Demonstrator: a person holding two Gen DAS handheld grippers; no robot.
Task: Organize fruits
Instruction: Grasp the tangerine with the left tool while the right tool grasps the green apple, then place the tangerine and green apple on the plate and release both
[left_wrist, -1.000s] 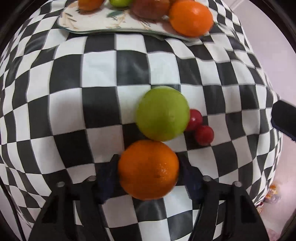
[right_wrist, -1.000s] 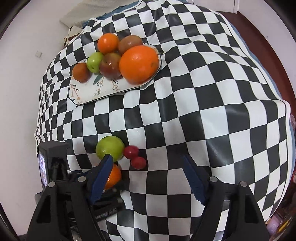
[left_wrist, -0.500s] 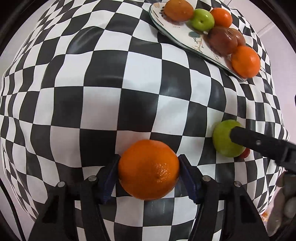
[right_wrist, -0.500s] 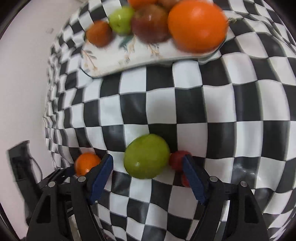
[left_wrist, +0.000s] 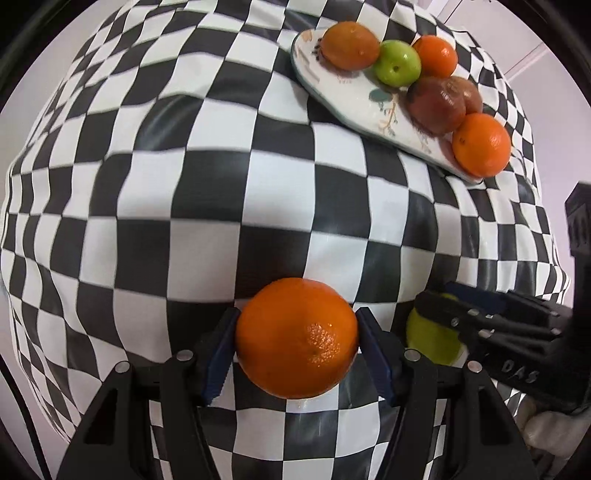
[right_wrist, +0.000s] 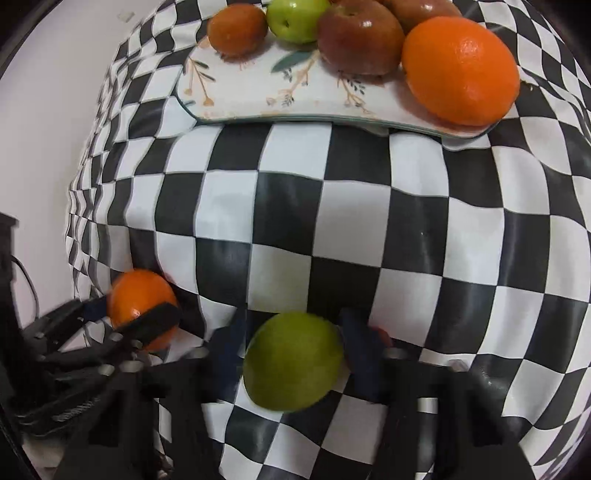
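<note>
My left gripper (left_wrist: 297, 338) is shut on an orange (left_wrist: 297, 338) and holds it just above the checkered cloth. My right gripper (right_wrist: 293, 360) has closed around a green apple (right_wrist: 293, 360) on the cloth; both fingers touch its sides. In the left wrist view the apple (left_wrist: 430, 338) shows at the right, partly hidden by the right gripper (left_wrist: 461, 314). In the right wrist view the held orange (right_wrist: 142, 304) shows at the left in the left gripper (right_wrist: 144, 314). A floral plate (right_wrist: 240, 99) at the far side holds several fruits, including a large orange (right_wrist: 460, 70).
The plate also shows in the left wrist view (left_wrist: 354, 103) with oranges, a green apple and dark red apples. A small red fruit (right_wrist: 382, 336) peeks out beside my right finger. The cloth's left edge drops off (right_wrist: 74, 221).
My right gripper moved down onto the green apple and closed on it. My left gripper kept hold of the orange and swung so the plate now sits upper right.
</note>
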